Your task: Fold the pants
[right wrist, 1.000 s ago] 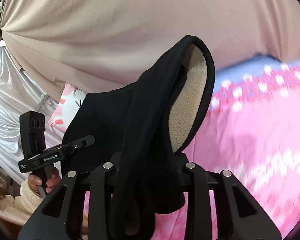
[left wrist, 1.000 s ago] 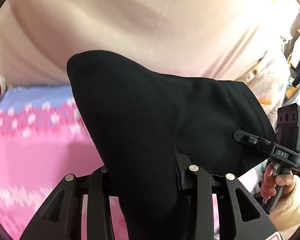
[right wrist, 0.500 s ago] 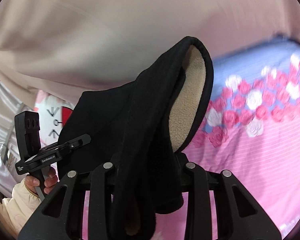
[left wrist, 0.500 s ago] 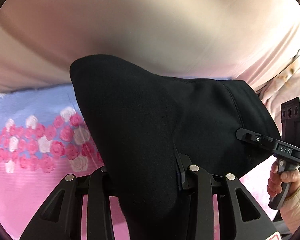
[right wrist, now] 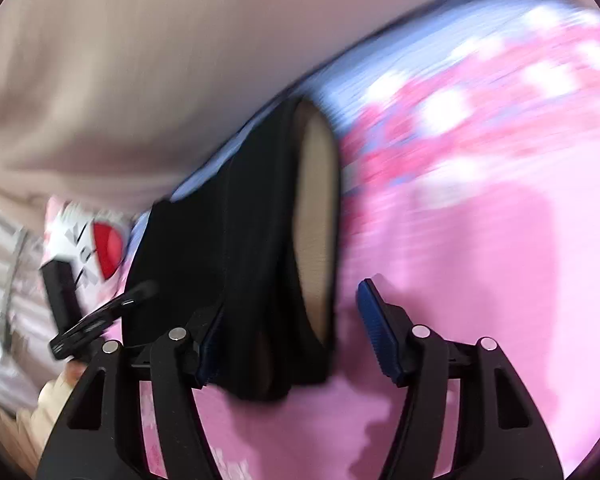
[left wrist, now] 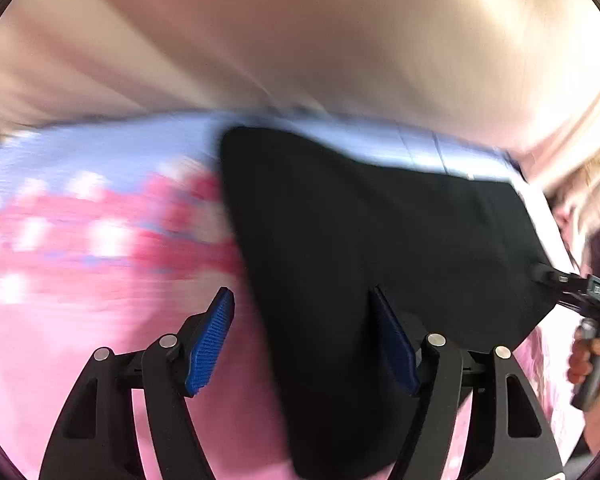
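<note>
The black pants (left wrist: 360, 248) with tan fleece lining (right wrist: 318, 216) hang over a pink flowered bedspread (left wrist: 80, 320). My left gripper (left wrist: 304, 344) is open, its blue pads (left wrist: 212, 344) spread apart, and the cloth drapes loosely between them against the right pad. My right gripper (right wrist: 288, 340) is open too; the pants (right wrist: 236, 264) lie against its left pad. Each view shows the other gripper at the far edge of the cloth, the right one (left wrist: 580, 288) and the left one (right wrist: 100, 320). Both frames are motion-blurred.
A beige curtain (left wrist: 300, 40) fills the back. A blue band with pink and white roses (right wrist: 460, 100) runs along the bed's far edge. A white and red cushion (right wrist: 96, 240) lies at the left in the right wrist view.
Both grippers have opened and let go of the pants. Both have swung down toward the bed, and the cloth now hangs lower over the bedspread.
</note>
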Action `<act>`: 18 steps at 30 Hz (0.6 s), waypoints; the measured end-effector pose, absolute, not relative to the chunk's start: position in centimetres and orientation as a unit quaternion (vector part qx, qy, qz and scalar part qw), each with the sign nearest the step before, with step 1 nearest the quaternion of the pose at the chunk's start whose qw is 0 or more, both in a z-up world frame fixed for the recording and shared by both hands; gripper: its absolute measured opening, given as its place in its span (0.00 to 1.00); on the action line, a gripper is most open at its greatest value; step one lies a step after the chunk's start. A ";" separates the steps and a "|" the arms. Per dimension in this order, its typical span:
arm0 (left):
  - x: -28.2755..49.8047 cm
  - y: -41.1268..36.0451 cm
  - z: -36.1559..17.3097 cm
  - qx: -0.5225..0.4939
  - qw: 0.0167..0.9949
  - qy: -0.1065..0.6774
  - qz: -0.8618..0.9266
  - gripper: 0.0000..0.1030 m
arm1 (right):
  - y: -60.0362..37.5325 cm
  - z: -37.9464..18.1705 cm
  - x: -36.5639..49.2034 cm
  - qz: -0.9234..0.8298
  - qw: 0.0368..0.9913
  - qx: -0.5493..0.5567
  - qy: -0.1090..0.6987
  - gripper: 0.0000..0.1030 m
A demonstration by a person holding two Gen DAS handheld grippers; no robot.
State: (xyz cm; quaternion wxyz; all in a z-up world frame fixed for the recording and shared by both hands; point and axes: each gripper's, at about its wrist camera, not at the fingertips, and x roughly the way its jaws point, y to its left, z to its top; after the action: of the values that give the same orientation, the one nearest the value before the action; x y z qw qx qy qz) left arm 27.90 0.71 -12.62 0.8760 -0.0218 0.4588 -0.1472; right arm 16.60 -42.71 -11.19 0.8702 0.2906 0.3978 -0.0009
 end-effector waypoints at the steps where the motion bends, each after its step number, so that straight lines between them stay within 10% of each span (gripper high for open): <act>1: 27.1 1.7 -11.1 -0.020 0.885 0.448 -0.126 0.66 | -43.0 -9.3 15.3 -0.016 0.882 0.282 0.377 0.58; 6: 25.9 1.1 -5.1 -0.020 0.904 0.421 -0.075 0.72 | -36.9 -2.9 16.9 0.052 0.918 0.162 0.359 0.23; 18: 28.2 -3.3 -15.4 0.029 0.853 0.521 -0.017 0.89 | -34.3 -11.3 21.6 0.006 0.886 0.077 0.458 0.20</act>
State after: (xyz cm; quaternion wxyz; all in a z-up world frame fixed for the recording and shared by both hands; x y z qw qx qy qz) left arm 28.18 -3.28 -15.44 0.8530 0.0285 0.5208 -0.0166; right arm 21.58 -34.28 -11.27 0.8857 0.0767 0.4578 0.0064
